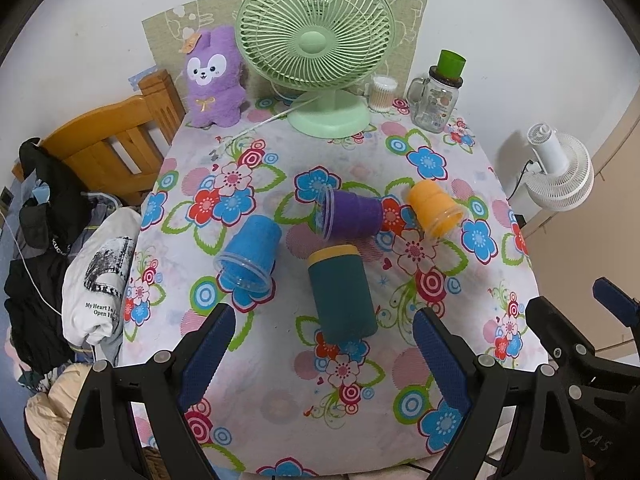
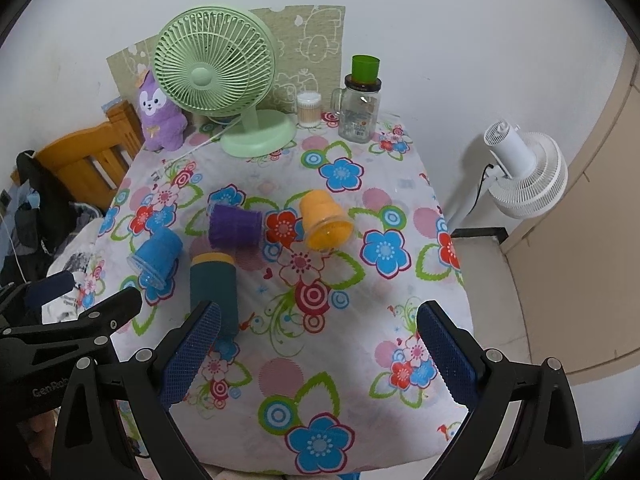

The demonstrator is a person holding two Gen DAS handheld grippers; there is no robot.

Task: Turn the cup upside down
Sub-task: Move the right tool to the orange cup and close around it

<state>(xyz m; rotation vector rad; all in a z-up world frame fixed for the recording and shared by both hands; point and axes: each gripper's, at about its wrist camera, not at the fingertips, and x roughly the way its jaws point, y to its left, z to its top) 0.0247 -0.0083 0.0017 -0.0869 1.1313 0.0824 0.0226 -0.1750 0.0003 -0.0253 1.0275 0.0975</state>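
Observation:
Several cups lie on their sides on the flowered tablecloth [image 1: 248,400]. A blue cup [image 1: 250,254] lies at the left, its mouth toward me. A purple cup [image 1: 352,214] lies in the middle, an orange cup [image 1: 434,208] to its right. A dark teal cup with a yellow band [image 1: 340,294] lies nearest. My left gripper [image 1: 322,328] is open and empty, just short of the teal cup. My right gripper [image 2: 318,328] is open and empty above the table's near part; the teal cup [image 2: 212,286] lies by its left finger [image 2: 192,354]. The right view also shows the blue cup [image 2: 156,256], purple cup [image 2: 236,224] and orange cup [image 2: 324,220].
A green desk fan [image 1: 316,48], a purple plush toy [image 1: 214,76], a cotton swab jar [image 1: 382,92] and a glass mug jar with a green cup on top [image 1: 438,98] stand at the table's back edge. A wooden chair [image 1: 112,148] and clothes are left; a white fan [image 2: 524,168] right.

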